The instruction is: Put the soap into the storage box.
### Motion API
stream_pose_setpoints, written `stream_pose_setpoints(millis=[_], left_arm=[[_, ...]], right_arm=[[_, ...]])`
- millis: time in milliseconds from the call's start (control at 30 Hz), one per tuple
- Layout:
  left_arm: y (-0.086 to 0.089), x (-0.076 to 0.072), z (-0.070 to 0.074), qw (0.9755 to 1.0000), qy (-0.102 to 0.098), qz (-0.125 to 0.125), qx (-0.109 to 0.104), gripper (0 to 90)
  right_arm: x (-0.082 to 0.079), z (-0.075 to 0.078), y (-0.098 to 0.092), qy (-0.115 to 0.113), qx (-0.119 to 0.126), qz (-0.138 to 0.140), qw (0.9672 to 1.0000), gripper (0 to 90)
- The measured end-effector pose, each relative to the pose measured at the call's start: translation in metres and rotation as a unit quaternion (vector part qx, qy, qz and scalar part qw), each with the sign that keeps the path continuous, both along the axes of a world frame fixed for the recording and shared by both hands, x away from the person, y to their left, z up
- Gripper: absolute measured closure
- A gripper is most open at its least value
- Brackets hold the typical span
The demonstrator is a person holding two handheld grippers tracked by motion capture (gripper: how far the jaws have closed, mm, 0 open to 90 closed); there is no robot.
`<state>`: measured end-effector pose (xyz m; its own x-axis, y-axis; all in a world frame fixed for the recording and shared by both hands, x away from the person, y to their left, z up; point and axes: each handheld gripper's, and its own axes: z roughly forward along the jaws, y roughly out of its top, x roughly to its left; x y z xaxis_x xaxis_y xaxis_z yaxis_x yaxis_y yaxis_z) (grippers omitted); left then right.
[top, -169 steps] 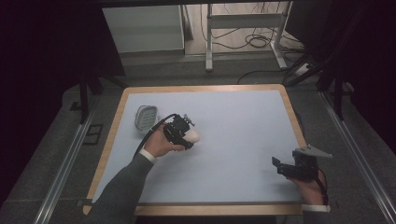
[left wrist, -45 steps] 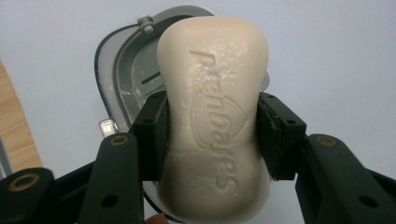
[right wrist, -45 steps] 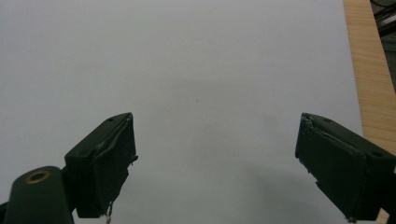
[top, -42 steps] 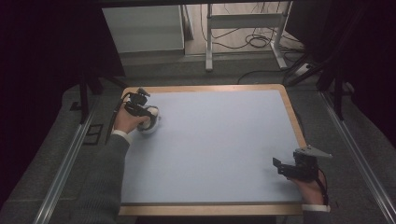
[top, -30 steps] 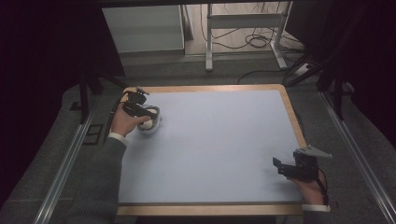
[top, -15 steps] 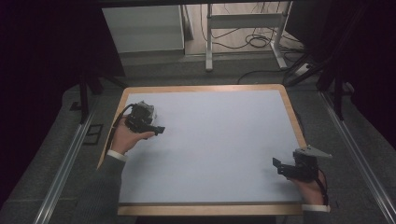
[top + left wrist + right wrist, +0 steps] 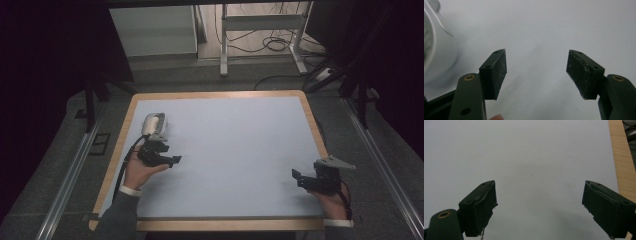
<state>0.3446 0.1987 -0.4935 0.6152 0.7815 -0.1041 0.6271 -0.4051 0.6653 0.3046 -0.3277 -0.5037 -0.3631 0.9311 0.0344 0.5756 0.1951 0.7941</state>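
A small pale container [image 7: 154, 125] with a white rim lies on the grey-blue tabletop [image 7: 235, 145] near its left edge. In the left gripper view its rounded white side [image 7: 436, 50] sits at the far left, apart from the jaws. My left gripper [image 7: 172, 161] [image 7: 536, 53] rests just below the container in the high view, pointing right. It is open with nothing between its pads, and its jaws have just been closing a little. My right gripper [image 7: 297, 177] [image 7: 540, 185] stands open and holds nothing near the table's front right corner.
A wooden border [image 7: 312, 120] frames the tabletop, and it shows at the right in the right gripper view [image 7: 621, 165]. Beyond the far edge stand a white cabinet [image 7: 152, 30] and a metal stand [image 7: 260, 25] with cables on the floor.
My left gripper has let go of the container at the far left and drawn back toward the person, with its jaws wider apart than a second ago. The right gripper has not moved.
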Motion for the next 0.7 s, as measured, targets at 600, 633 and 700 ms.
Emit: stream_pose_setpoints(millis=[600,633,700], left_arm=[[0.007,-0.023,-0.025,0.9996,0.0,0.017,-0.021,32.7],[0.007,-0.023,-0.025,0.9997,0.002,0.016,-0.02,32.4],[0.007,-0.023,-0.025,0.9997,0.005,0.016,-0.018,31.4]], right_arm=[[-0.001,0.003,0.008,-0.008,0.002,0.015,0.9999,11.9],[-0.001,0.003,0.008,-0.009,0.001,0.015,0.9998,11.9],[0.0,0.004,0.009,-0.01,0.0,0.015,0.9998,11.9]])
